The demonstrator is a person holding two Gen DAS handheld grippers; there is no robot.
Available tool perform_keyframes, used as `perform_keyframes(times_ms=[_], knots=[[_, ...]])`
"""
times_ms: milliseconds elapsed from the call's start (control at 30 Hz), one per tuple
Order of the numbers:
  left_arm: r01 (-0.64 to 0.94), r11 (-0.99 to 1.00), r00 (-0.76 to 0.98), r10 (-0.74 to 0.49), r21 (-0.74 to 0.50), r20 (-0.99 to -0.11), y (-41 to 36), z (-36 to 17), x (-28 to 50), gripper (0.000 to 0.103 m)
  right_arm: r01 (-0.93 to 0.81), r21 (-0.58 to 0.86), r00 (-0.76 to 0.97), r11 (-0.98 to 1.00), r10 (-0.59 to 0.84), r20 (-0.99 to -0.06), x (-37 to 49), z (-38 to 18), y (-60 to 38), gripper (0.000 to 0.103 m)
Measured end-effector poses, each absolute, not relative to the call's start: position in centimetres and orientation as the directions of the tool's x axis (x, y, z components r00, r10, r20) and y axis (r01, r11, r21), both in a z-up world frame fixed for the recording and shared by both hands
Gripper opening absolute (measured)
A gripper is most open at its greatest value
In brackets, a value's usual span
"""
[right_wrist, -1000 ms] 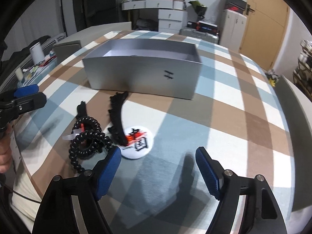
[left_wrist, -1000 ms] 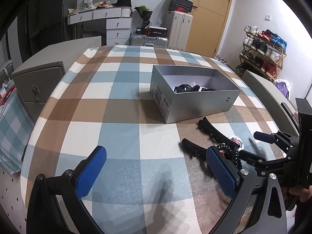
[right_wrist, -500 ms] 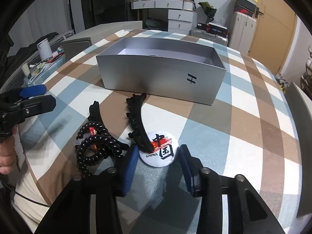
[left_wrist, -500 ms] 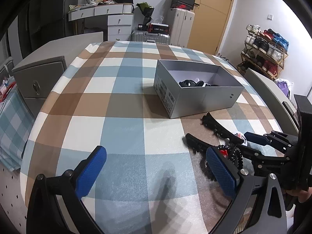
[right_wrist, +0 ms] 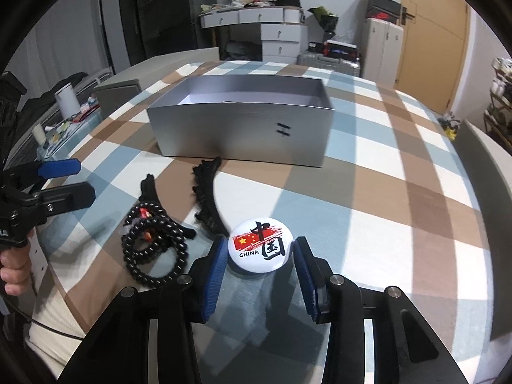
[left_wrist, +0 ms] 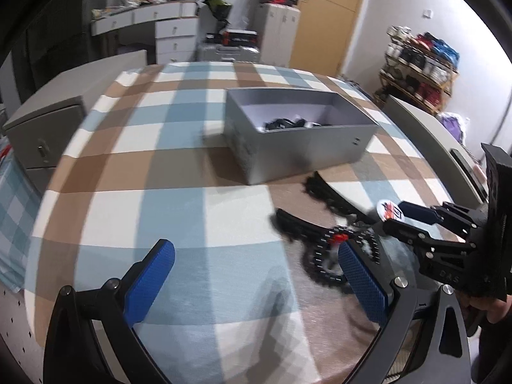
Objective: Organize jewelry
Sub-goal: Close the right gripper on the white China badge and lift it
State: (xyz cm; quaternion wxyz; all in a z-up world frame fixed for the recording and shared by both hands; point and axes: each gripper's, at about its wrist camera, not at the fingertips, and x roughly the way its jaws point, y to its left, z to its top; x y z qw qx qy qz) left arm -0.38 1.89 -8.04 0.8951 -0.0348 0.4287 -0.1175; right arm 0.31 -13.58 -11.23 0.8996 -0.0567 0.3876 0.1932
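A round white badge (right_wrist: 260, 244) with a red flag and "CHINA" sits between the blue pads of my right gripper (right_wrist: 260, 265), which is shut on it just above the checked cloth. The badge also shows in the left wrist view (left_wrist: 388, 210). Left of it lie a black beaded bracelet (right_wrist: 153, 249) and two black hair clips (right_wrist: 206, 201). An open grey box (right_wrist: 243, 131) with dark items inside stands behind them. My left gripper (left_wrist: 256, 275) is open and empty above the cloth, left of the bracelet (left_wrist: 332, 256).
The round table has a blue, brown and white checked cloth (left_wrist: 179, 166). A grey cabinet (left_wrist: 41, 131) stands at its left, a grey ledge (left_wrist: 425, 134) at its right. Drawers, suitcases and a shoe rack line the far walls.
My right gripper moved forward and closed from wide open onto the badge, which now sits lifted between the pads. The left gripper drifted slightly and stayed open.
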Motion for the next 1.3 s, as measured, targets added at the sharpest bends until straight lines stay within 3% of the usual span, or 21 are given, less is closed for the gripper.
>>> perform_keyframes(times_ms=[533, 800, 1100, 1300], knots=[[0.302, 0.93, 0.538, -0.346, -0.208, -0.769, -0.8, -8.3, 0.5, 0.097, -0.354, 0.149, 0.675, 0.923, 0.363, -0.642, -0.9, -9.9, -16.6, 0.041], [0.413, 0.872, 0.462, -0.449, -0.262, -0.765, -1.7, -8.1, 0.0, 0.038, -0.362, 0.173, 0.677, 0.916, 0.386, -0.627, -1.0, -9.8, -16.7, 0.041], [0.493, 0.843, 0.435, -0.454, -0.216, -0.778, -2.6, -8.2, -0.2, 0.013, -0.37, 0.179, 0.689, 0.912, 0.399, -0.605, -1.6, -9.5, -17.0, 0.041], [0.551, 0.827, 0.455, -0.411, -0.113, -0.79, -3.1, -8.3, -0.5, 0.012, -0.378, 0.18, 0.691, 0.908, 0.406, -0.598, -1.7, -9.3, -16.9, 0.041]])
